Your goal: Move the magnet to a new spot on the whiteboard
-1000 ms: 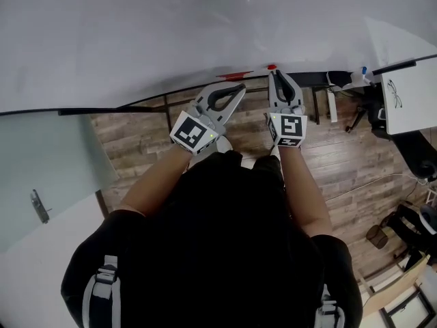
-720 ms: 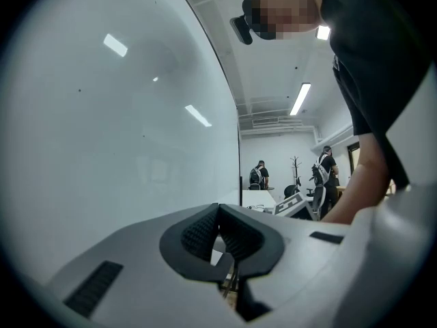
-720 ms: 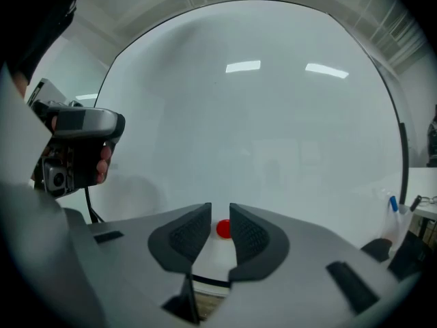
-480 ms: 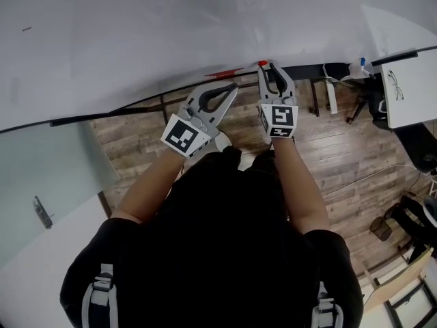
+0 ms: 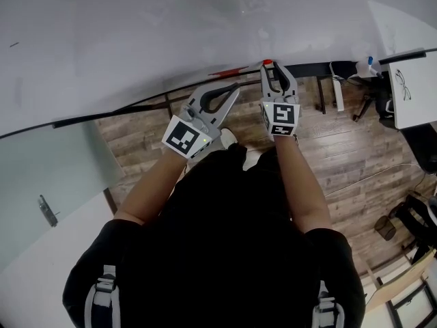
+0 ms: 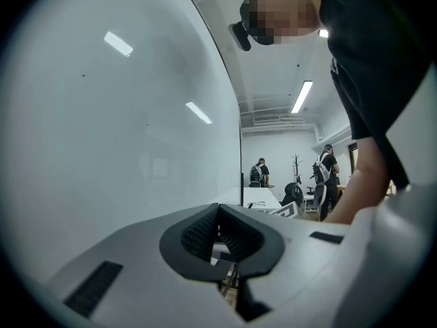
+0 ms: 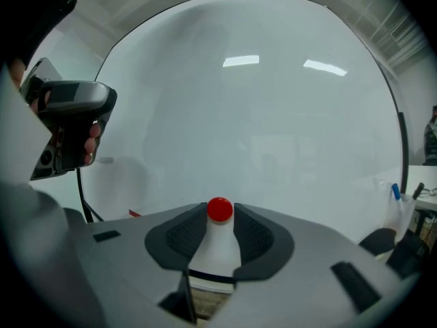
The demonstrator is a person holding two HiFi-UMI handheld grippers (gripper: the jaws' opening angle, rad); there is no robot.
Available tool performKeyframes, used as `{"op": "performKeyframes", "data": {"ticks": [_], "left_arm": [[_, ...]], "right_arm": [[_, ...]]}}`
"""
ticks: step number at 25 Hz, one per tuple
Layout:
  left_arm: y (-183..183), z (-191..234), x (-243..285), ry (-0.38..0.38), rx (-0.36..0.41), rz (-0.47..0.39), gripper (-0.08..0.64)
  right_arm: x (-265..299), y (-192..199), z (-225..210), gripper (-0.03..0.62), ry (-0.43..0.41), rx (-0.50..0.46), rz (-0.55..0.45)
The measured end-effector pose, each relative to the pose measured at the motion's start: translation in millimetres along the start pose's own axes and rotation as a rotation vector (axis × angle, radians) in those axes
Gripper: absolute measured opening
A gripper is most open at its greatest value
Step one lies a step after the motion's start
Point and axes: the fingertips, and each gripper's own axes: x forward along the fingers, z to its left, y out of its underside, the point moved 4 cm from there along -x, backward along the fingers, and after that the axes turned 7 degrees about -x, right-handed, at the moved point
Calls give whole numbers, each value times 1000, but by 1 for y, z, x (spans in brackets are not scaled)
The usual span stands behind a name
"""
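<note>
A small round red magnet (image 7: pixel 220 209) sticks to the whiteboard (image 5: pixel 171 33) near its lower edge. My right gripper (image 7: pixel 220 214) points straight at it. Its jaws are opening, with the magnet (image 5: pixel 268 63) between the tips and the pads not pressing on it. In the head view the right gripper (image 5: pixel 270 67) touches the board's bottom rim. My left gripper (image 5: pixel 236 87) hovers just to its left, shut on nothing and angled along the board. The left gripper view shows its pads (image 6: pixel 202 232) meeting at the tip, with the board beside them.
A red marker (image 5: pixel 229 70) lies along the board's ledge between the grippers. A frosted glass panel (image 5: pixel 48 162) stands at the left. A white table (image 5: pixel 410 91) with glasses and dark chairs are at the right over wooden floor (image 5: pixel 348 156). People stand far off in the room.
The right gripper's jaws have spread apart around the red magnet, which stays on the board. Both grippers hold nearly the same place; the view shifted slightly.
</note>
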Motion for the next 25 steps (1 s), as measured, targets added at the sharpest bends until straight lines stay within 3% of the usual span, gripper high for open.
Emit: {"op": "performKeyframes", "data": {"ticks": [25], "left_arm": [[1,1,-15,-19,10,-1,5]], "right_arm": [[1,-9,2,109,16,-6,-33]]}}
